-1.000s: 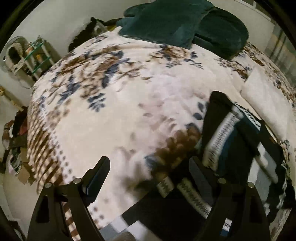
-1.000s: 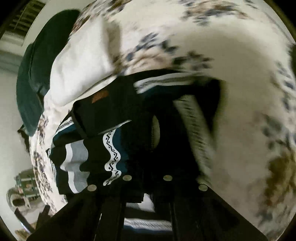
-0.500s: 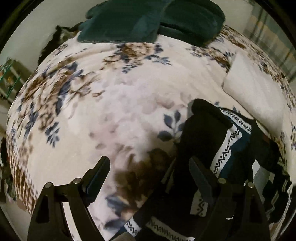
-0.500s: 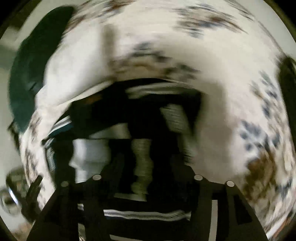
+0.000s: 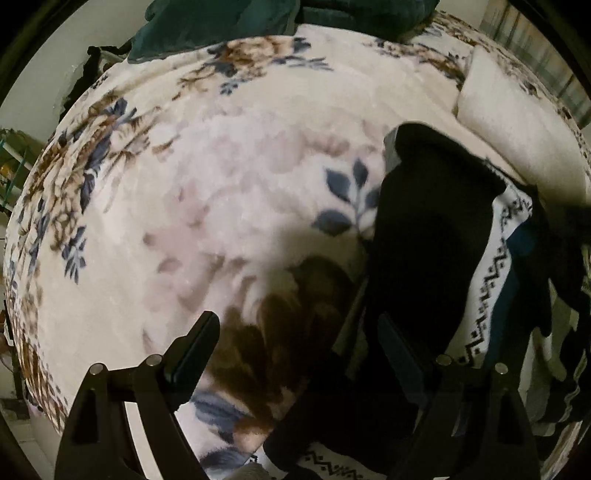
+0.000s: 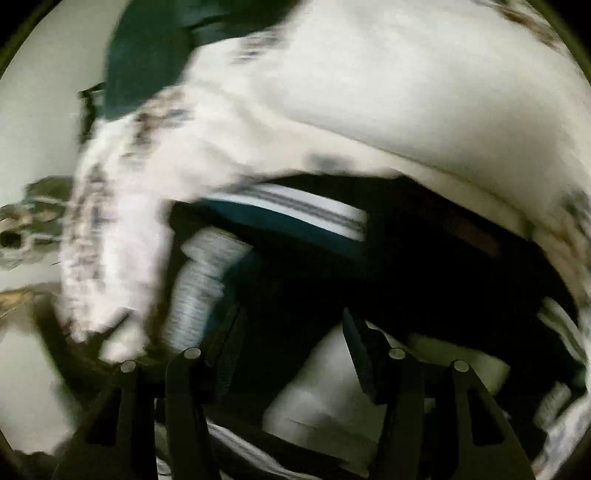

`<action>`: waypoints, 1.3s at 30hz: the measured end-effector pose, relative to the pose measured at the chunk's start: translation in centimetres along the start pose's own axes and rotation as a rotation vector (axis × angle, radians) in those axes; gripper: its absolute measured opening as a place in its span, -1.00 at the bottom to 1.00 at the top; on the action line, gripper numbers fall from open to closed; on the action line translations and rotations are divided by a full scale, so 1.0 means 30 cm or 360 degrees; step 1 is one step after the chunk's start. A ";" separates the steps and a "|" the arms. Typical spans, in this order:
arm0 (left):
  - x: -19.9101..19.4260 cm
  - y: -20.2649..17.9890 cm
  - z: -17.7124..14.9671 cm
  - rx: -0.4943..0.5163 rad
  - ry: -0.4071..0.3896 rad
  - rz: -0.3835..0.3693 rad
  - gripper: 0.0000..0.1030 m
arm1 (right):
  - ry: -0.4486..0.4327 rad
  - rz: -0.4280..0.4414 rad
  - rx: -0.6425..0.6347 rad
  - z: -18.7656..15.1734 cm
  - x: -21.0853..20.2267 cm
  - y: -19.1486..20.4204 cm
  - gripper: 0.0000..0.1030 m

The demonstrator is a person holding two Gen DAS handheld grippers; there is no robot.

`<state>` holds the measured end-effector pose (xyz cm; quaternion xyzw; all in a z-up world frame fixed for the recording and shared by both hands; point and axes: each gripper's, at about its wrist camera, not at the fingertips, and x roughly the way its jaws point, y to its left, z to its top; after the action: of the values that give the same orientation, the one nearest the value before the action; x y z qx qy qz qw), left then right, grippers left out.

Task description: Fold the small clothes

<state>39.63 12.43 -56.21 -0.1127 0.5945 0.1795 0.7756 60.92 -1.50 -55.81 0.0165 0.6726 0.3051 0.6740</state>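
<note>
A small dark sweater with white zigzag bands, teal and grey stripes lies folded on the floral blanket. In the left wrist view it fills the lower right. My left gripper is open, its right finger over the sweater's edge, its left finger over bare blanket. In the blurred right wrist view the sweater lies right under and ahead of my right gripper, which is open with nothing between the fingers.
A folded cream cloth lies beyond the sweater, also shown in the right wrist view. Dark green bedding is heaped at the bed's far end. Shelving and clutter stand off the bed's left edge.
The right gripper was shut on the sweater a second ago, has opened and is swinging left. The left gripper has moved closer over the blanket, staying open.
</note>
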 end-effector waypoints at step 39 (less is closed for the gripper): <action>-0.017 -0.148 -0.168 -0.0541 0.0269 -0.0751 -0.83 | 0.0167 -0.0294 0.0077 -0.188 0.016 -0.481 -1.00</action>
<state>36.91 6.37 -57.23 -0.3905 0.5758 0.0813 0.7137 61.32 -15.22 -63.01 -0.0453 0.7128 0.2260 0.6625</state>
